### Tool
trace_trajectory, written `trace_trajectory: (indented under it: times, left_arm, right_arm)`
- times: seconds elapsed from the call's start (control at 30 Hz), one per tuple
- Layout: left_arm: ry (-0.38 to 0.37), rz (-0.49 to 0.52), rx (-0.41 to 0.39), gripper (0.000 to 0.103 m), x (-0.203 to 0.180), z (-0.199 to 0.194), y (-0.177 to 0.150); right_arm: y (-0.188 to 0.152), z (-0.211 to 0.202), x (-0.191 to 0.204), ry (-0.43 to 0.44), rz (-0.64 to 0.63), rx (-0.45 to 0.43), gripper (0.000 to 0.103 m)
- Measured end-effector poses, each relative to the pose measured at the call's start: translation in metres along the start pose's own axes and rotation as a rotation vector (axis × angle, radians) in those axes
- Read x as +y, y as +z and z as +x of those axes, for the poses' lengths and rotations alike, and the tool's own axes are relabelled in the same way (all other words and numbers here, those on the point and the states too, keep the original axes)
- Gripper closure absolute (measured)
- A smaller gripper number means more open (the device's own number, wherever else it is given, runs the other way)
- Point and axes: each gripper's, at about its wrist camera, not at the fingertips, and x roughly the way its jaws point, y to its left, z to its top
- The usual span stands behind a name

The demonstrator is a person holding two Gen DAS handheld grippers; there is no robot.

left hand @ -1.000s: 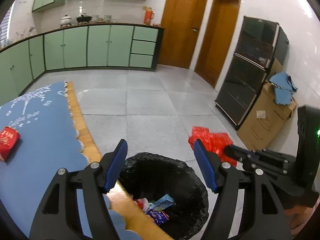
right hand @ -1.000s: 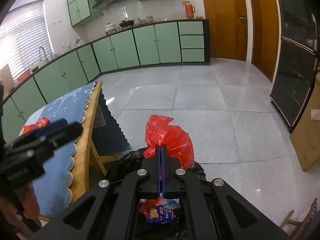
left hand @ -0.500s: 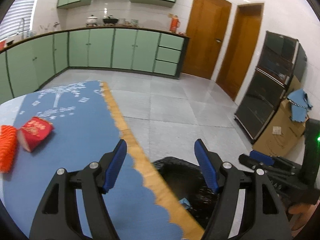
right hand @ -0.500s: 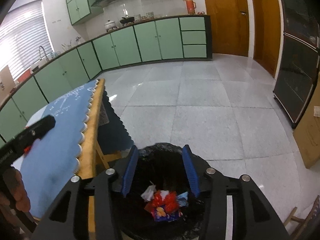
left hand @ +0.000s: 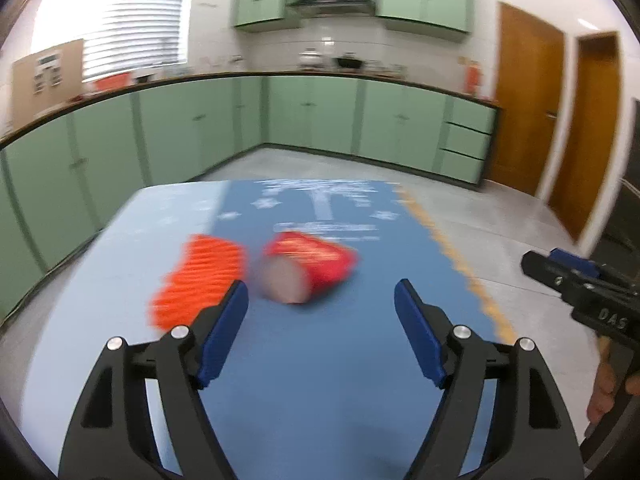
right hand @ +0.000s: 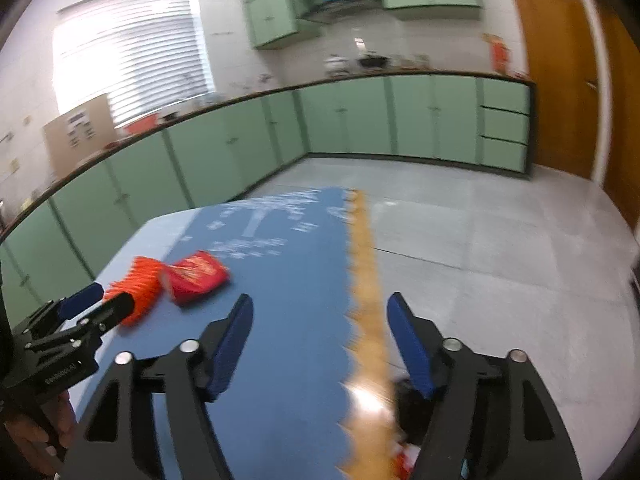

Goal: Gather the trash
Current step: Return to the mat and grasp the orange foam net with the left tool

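Both of your claws have swung away from the black bin and now look over the blue table cloth (left hand: 320,360). One second ago your right claw was shut on a red plastic bag above the bin; now that bag is gone from it.

Your left claw (left hand: 321,322) has its jaws opening wide, and nothing is between them. Just past its tips lies a red paper cup (left hand: 316,264) on its side, with its open mouth facing you. An orange ridged wrapper (left hand: 204,276) lies just left of the cup, very close to it. Both look blurry.

Your right claw (right hand: 320,332) has its jaws opening wide too, and it holds nothing. It hangs over the near right edge of the table, where the wooden rim (right hand: 368,280) shows beside the cloth. Under its right finger you can see a dark bit of the black bin (right hand: 408,408) with some red scraps low down.

Far behind the table, green cupboards (left hand: 312,116) run along the wall, and a brown door (left hand: 524,108) stands on the right.
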Motion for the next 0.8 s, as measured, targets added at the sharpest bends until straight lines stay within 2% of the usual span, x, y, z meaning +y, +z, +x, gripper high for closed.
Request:
trace_trajectory:
  times: [0.07, 0.23, 0.47, 0.67, 0.7, 0.73, 0.8]
  left_arm:
    - [0.063, -0.022, 0.007, 0.026, 0.027, 0.004, 0.0]
    - [0.1, -0.071, 0.056, 0.024, 0.065, 0.024, -0.002]
    - [0.089, -0.089, 0.129, 0.022, 0.071, 0.058, -0.001]
    - [0.085, -0.142, 0.209, 0.02, 0.082, 0.082, 0.0]
    - [0.083, -0.156, 0.226, 0.025, 0.085, 0.086, -0.001]
    - [0.086, -0.169, 0.237, 0.035, 0.087, 0.089, -0.002]
    - [0.079, -0.201, 0.239, 0.044, 0.094, 0.09, -0.002]
  right_arm:
    - [0.005, 0.019, 0.026, 0.039, -0.035, 0.003, 0.022]
    - [0.008, 0.06, 0.07, 0.072, -0.079, 0.042, 0.019]
    - [0.001, 0.076, 0.076, 0.05, -0.055, 0.089, 0.019]
    - [0.003, 0.086, 0.081, 0.038, -0.055, 0.1, 0.019]
    - [0.004, 0.087, 0.083, 0.039, -0.057, 0.098, 0.019]
    - [0.005, 0.087, 0.084, 0.04, -0.059, 0.098, 0.019]
    - [0.006, 0.091, 0.089, 0.046, -0.065, 0.1, 0.019]
